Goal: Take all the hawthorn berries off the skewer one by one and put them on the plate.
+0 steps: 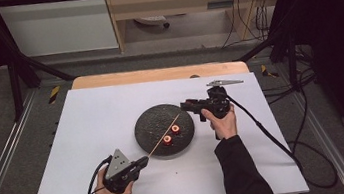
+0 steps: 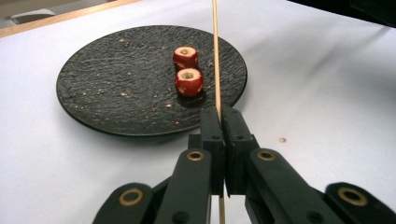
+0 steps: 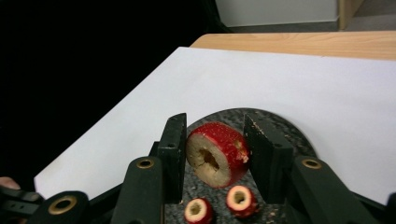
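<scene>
A thin wooden skewer (image 1: 165,135) slants up and to the right over the black plate (image 1: 151,125). Its lower end is pinched in my left gripper (image 1: 144,161), near the table's front left. In the left gripper view, the jaws (image 2: 219,114) are tight on the skewer (image 2: 215,56), which runs past two cored red fruit pieces (image 2: 185,57) (image 2: 189,81) on the plate (image 2: 116,84). My right gripper (image 1: 184,105) hovers at the plate's right edge. It is shut on a third, larger red piece (image 3: 219,154), cored hole facing the camera, above the two on the plate (image 3: 197,210) (image 3: 240,200).
A white sheet (image 1: 101,111) covers most of the wooden table (image 1: 157,73). Crumbs are scattered on the plate and a small red speck (image 2: 282,139) lies on the sheet. A cable (image 1: 276,138) trails from the right gripper off the table's right side. Black frame posts stand behind.
</scene>
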`<state>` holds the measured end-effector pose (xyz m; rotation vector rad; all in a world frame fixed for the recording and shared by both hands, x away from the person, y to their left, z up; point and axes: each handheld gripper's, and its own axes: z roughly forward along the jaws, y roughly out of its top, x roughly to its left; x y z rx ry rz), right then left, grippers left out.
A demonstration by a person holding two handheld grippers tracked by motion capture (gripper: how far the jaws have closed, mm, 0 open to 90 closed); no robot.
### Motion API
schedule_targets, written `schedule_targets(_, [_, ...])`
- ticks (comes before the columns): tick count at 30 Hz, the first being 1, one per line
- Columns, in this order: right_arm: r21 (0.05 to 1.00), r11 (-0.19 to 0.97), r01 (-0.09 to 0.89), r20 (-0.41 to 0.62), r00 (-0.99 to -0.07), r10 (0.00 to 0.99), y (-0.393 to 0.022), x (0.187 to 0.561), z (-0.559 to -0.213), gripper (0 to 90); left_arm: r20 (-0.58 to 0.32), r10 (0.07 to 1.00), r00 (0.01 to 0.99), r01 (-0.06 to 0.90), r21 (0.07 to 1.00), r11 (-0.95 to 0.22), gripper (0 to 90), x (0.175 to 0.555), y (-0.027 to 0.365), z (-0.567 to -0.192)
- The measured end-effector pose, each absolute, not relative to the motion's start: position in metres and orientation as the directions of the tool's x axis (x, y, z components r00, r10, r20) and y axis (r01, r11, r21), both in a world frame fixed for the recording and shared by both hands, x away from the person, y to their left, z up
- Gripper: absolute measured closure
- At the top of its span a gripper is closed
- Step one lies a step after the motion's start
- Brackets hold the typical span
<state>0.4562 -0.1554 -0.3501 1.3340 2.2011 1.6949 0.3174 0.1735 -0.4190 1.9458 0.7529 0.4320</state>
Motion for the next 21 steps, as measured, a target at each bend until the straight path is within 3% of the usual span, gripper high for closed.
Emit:
schedule_targets(8, [0.810, 0.054, 0.585, 0.405, -0.622, 0.670, -0.153, 0.457, -0.357, 61.0, -0.029, 0.692, 0.722, 0.341, 0.884, -0.319, 88.0, 0.321, 0.180, -0.418])
schedule_targets(21, [0.763, 0.134, 0.633, 0.410, -0.634, 0.656, -0.130, 0.451, -0.408, 60.9, -0.046, 0.716, 0.697, 0.363, 0.883, -0.297, 87.9, 0.326, 0.187, -0.419])
